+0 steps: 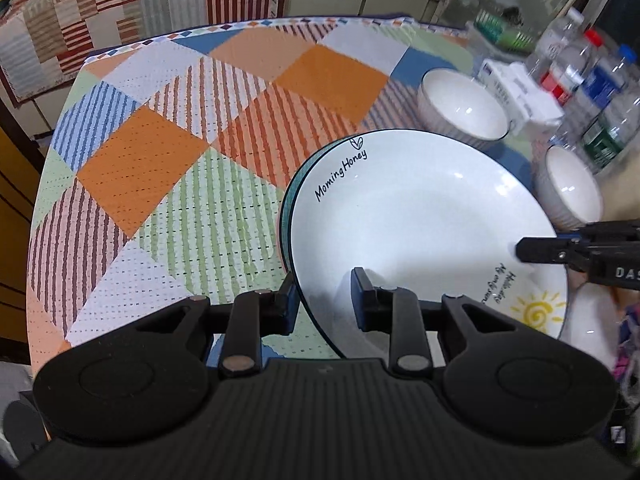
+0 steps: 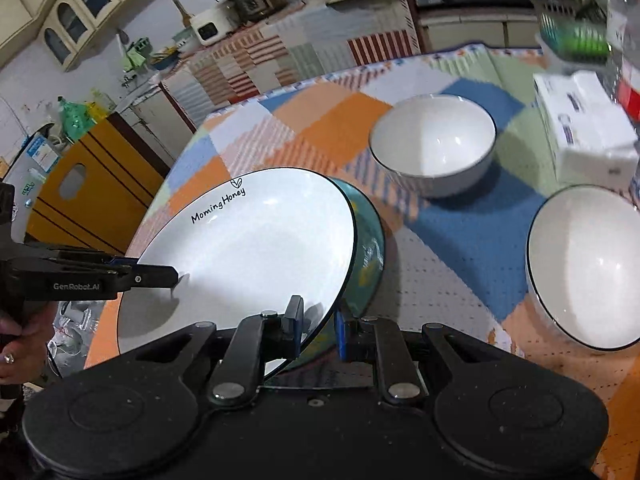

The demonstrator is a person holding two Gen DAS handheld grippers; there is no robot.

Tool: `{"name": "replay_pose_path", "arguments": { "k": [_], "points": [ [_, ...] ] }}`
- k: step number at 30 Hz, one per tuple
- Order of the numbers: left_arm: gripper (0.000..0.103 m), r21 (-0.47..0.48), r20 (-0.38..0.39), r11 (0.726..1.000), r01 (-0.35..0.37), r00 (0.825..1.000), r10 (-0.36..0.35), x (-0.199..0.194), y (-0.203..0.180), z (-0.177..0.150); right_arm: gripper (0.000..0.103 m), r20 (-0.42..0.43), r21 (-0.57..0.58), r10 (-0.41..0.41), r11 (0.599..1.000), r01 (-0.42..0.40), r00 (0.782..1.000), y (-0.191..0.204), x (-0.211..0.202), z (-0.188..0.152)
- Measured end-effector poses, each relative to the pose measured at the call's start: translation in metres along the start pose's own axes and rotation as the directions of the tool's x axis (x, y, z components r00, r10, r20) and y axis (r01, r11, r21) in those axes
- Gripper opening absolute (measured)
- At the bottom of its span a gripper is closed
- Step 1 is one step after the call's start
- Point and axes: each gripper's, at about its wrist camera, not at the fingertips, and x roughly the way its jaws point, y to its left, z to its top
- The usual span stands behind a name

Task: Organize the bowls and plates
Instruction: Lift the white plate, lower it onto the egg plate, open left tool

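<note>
A white plate [image 1: 420,220] with "Morning Honey" lettering and a dark rim is held from both sides above the patchwork tablecloth [image 1: 180,160]. My left gripper [image 1: 325,294] is shut on its near-left rim, and it enters the right wrist view from the left [image 2: 176,276]. My right gripper [image 2: 319,326] is shut on the opposite rim and appears at the right edge of the left wrist view [image 1: 520,250]. A teal plate [image 2: 368,248] lies directly under the white plate [image 2: 248,248] and seems caught in the same grips. Two white bowls [image 2: 434,140] [image 2: 584,264] stand on the table to the right.
A white tissue box [image 2: 580,120] and several plastic bottles [image 1: 592,80] crowd the table's right side behind the bowls [image 1: 460,108] [image 1: 568,188]. The table's left edge [image 1: 44,184] drops to a yellow cabinet [image 2: 92,192]. A person's hand [image 2: 16,340] grips the left tool.
</note>
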Motion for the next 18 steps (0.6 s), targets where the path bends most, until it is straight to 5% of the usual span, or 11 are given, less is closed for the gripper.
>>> {"name": "replay_pose_path", "arguments": {
  "k": [11, 18],
  "points": [
    [0.024, -0.007, -0.118, 1.0, 0.002, 0.993, -0.002, 0.03, 0.008, 0.017, 0.022, -0.082, 0.0, -0.043, 0.999, 0.043, 0.996, -0.007, 0.027, 0.006],
    [0.024, 0.059, -0.135, 0.996, -0.071, 0.988, 0.079, 0.038, -0.001, 0.016, 0.028, -0.071, -0.163, -0.208, 0.967, 0.194, 0.976, 0.023, 0.038, 0.003]
  ]
}}
